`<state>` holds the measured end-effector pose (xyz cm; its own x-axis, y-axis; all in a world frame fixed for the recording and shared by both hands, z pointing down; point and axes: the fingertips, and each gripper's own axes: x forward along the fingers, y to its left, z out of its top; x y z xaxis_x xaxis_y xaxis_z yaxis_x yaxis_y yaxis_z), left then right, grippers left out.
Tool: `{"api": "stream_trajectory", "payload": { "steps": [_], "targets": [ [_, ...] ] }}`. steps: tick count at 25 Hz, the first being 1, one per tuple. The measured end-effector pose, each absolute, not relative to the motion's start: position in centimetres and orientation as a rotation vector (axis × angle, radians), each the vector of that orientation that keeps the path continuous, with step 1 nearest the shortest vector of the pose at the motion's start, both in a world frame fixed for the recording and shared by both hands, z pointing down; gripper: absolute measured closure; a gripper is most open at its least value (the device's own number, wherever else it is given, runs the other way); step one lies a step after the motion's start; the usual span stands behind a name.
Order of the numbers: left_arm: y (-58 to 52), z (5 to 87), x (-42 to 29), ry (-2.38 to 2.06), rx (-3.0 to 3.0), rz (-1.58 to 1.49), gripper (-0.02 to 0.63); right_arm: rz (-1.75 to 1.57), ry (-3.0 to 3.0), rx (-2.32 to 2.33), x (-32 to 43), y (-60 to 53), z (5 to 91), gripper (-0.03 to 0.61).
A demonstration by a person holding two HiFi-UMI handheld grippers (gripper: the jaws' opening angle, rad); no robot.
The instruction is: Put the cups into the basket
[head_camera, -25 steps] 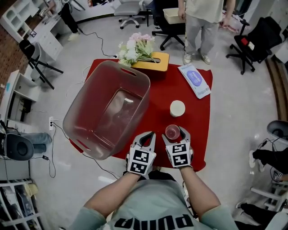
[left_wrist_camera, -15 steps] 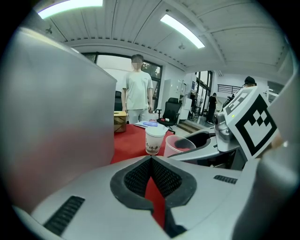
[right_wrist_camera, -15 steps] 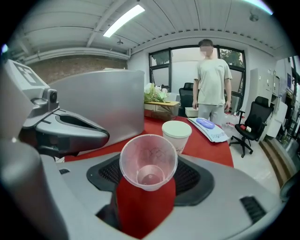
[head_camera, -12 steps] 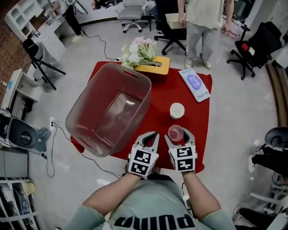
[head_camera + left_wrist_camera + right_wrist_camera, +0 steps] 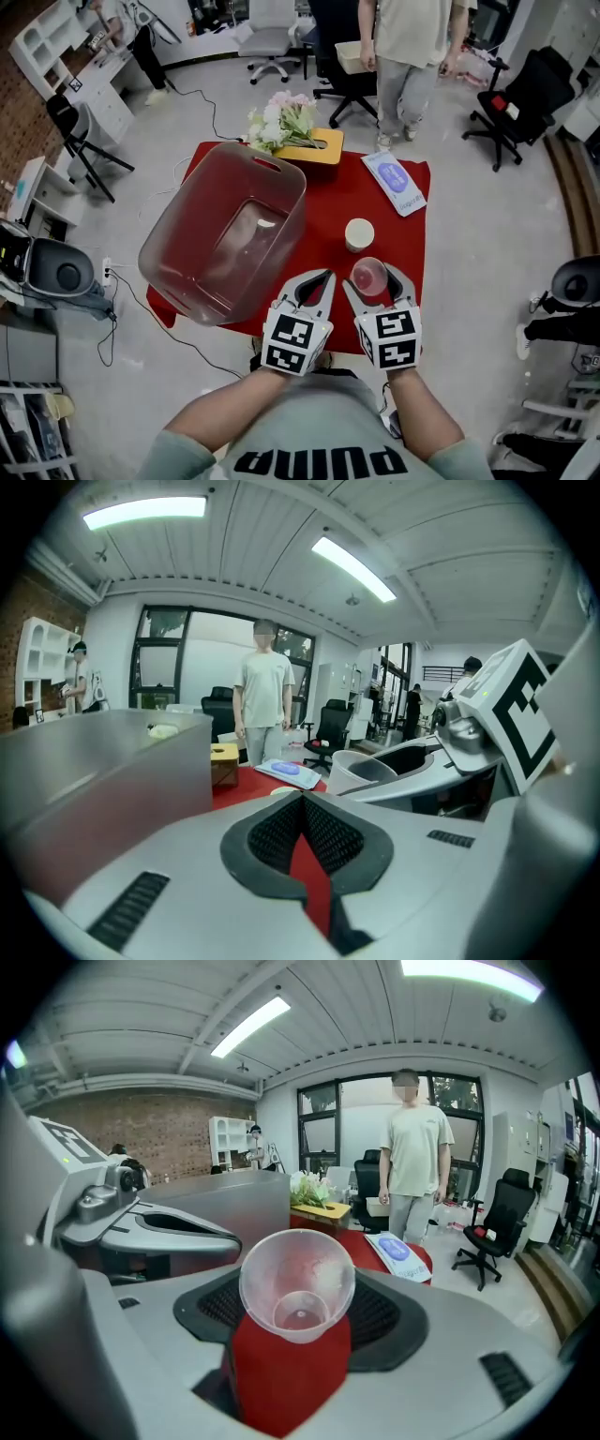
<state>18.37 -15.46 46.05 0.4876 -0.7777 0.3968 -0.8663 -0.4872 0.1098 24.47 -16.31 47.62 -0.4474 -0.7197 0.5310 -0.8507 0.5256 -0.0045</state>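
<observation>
Because the clear plastic cup (image 5: 298,1283) stands upright near the front edge of the red-covered bench (image 5: 375,202), the right claw (image 5: 376,276) reaches it from the operator's side. Its pads sit against opposite walls of the cup, pinching it at a wide setting; this contact is judged from how fully the cup fills the gap. The cup base appears to rest on the bench, so the lift is not yet done. The left claw (image 5: 322,279), just beside the right one, is pressed together at the tips with nothing in it. This suggests it is parked while one hand does the work. Just beyond the pinched cup, a white cup (image 5: 359,233) stands apart from it, to be collected next. To the left of both cups, the translucent basket (image 5: 192,239) stands mouth up with no cup visible inside, near enough for a short leftward carry. At the far edge, a yellow box (image 5: 314,150) carrying flowers (image 5: 279,114) and a wipes pack (image 5: 394,182) lie clear of that route. A person (image 5: 405,37) stands beyond the bench.
</observation>
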Motion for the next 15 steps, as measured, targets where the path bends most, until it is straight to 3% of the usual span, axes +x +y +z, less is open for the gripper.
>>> {"api": "stream_trajectory", "payload": {
  "steps": [15],
  "targets": [
    [-15.8, 36.3, 15.7, -1.369, 2.599, 0.383, 0.612, 0.3, -2.376, 1.379, 21.1, -16.4, 38.4, 0.261]
  ]
}}
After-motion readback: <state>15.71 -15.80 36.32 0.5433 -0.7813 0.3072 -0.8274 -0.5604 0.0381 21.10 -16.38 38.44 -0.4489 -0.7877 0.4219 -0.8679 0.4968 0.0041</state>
